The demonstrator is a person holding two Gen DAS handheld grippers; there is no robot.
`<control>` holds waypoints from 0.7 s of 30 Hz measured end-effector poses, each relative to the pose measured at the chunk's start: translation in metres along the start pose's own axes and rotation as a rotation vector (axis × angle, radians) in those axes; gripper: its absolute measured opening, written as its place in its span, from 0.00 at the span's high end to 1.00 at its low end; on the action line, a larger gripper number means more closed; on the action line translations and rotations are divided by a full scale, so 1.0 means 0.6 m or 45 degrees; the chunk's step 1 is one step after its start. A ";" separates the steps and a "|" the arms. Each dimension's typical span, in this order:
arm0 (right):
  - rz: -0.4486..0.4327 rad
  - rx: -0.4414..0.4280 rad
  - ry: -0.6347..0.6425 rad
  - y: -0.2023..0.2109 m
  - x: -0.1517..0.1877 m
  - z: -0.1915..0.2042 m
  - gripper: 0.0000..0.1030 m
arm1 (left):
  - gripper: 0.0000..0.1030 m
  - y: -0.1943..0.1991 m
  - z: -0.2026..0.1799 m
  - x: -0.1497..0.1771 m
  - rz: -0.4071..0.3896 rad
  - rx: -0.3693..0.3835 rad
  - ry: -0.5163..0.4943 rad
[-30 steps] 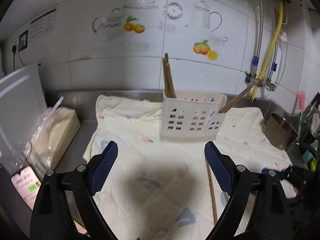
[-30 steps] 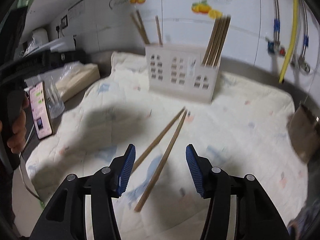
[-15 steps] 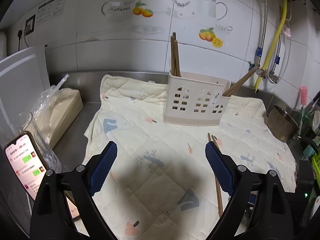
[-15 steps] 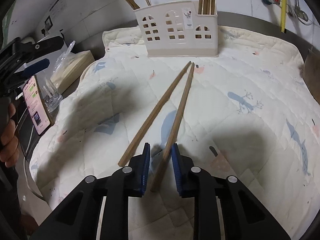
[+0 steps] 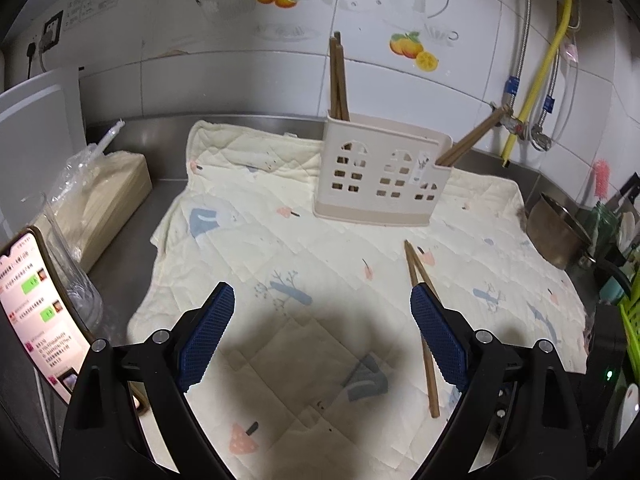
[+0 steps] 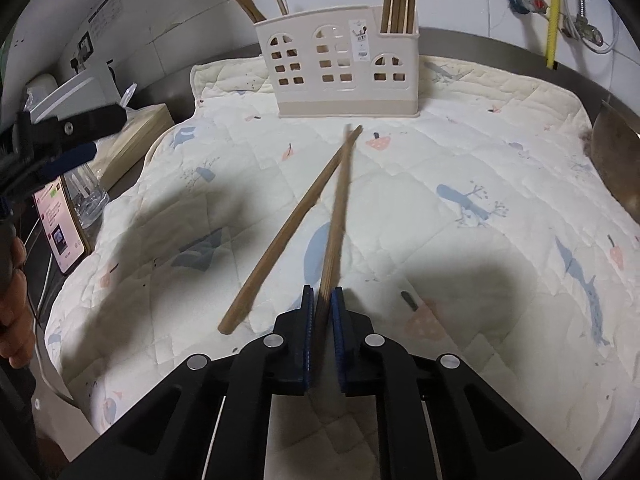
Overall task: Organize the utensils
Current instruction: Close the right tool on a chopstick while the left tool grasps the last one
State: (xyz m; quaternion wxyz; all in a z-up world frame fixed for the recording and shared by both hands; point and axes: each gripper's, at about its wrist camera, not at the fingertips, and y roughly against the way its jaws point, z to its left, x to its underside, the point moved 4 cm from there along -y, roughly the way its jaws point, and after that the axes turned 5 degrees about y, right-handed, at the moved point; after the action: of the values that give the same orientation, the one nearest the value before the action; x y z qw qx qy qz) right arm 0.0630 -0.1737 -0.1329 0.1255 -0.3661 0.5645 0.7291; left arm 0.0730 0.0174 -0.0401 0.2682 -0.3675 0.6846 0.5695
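Observation:
A beige plastic utensil holder (image 6: 340, 68) with window cut-outs stands at the back of a quilted cloth (image 6: 460, 160); several wooden chopsticks stand in its left and right compartments. My right gripper (image 6: 322, 300) is shut on the near end of one wooden chopstick (image 6: 338, 208), which points toward the holder. A second chopstick (image 6: 288, 232) lies on the cloth just left of it, their far tips crossing. In the left wrist view the holder (image 5: 380, 172) and both chopsticks (image 5: 420, 312) show. My left gripper (image 5: 320, 332) is open and empty above the cloth.
A phone (image 5: 36, 312) leans against a glass (image 5: 72, 276) at the left, beside a bagged stack of wooden boards (image 5: 100, 196). A metal pot (image 5: 560, 232) sits at the right edge. Pipes and a yellow hose (image 5: 536, 84) run on the tiled wall.
My right gripper moved down to the cloth and closed on the right-hand chopstick. The left gripper stayed open and drew back and up a little.

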 end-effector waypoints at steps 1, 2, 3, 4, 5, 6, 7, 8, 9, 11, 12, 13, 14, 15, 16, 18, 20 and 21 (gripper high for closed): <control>-0.008 0.005 0.000 0.004 -0.001 -0.003 0.93 | 0.14 -0.001 -0.001 0.002 0.005 0.004 0.001; -0.016 0.009 0.002 0.009 -0.001 -0.005 0.93 | 0.14 -0.003 -0.002 0.005 0.011 0.009 0.000; -0.026 0.016 0.004 0.013 -0.003 -0.008 0.93 | 0.14 -0.005 -0.005 0.008 0.022 0.018 -0.001; -0.040 0.022 0.005 0.019 -0.005 -0.011 0.94 | 0.14 -0.008 -0.007 0.012 0.031 0.022 -0.003; -0.049 0.024 0.007 0.023 -0.008 -0.014 0.94 | 0.14 -0.011 -0.011 0.018 0.042 0.029 -0.010; -0.058 0.027 0.009 0.028 -0.009 -0.015 0.94 | 0.14 -0.014 -0.014 0.021 0.051 0.035 -0.016; -0.070 0.031 0.013 0.033 -0.012 -0.017 0.94 | 0.14 -0.018 -0.018 0.027 0.065 0.042 -0.021; -0.085 0.041 0.024 0.039 -0.016 -0.019 0.94 | 0.15 -0.022 -0.023 0.033 0.079 0.050 -0.026; -0.098 0.047 0.032 0.045 -0.019 -0.019 0.94 | 0.15 -0.025 -0.025 0.037 0.091 0.058 -0.030; -0.124 0.053 0.044 0.055 -0.025 -0.022 0.94 | 0.15 -0.033 -0.032 0.048 0.118 0.072 -0.035; -0.136 0.057 0.049 0.060 -0.028 -0.022 0.94 | 0.15 -0.037 -0.037 0.054 0.135 0.082 -0.039; -0.151 0.060 0.055 0.066 -0.032 -0.024 0.94 | 0.16 -0.040 -0.040 0.059 0.144 0.087 -0.042; -0.161 0.060 0.059 0.071 -0.034 -0.025 0.94 | 0.18 -0.043 -0.044 0.062 0.154 0.095 -0.045; -0.168 0.059 0.060 0.075 -0.036 -0.026 0.94 | 0.20 -0.047 -0.049 0.068 0.169 0.110 -0.049; -0.177 0.059 0.063 0.079 -0.039 -0.028 0.94 | 0.22 -0.050 -0.055 0.072 0.182 0.123 -0.053; -0.203 0.064 0.071 0.090 -0.046 -0.032 0.94 | 0.25 -0.056 -0.067 0.081 0.202 0.151 -0.061; -0.222 0.064 0.073 0.100 -0.052 -0.038 0.94 | 0.34 -0.063 -0.078 0.089 0.224 0.184 -0.070; -0.232 0.067 0.075 0.105 -0.055 -0.041 0.94 | 0.36 -0.069 -0.086 0.095 0.241 0.199 -0.075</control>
State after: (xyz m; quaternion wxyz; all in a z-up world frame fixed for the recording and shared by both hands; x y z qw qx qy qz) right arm 0.0581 -0.2094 -0.0670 0.1842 -0.4340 0.5511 0.6885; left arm 0.0758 -0.0476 -0.0987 0.2611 -0.2623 0.7505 0.5476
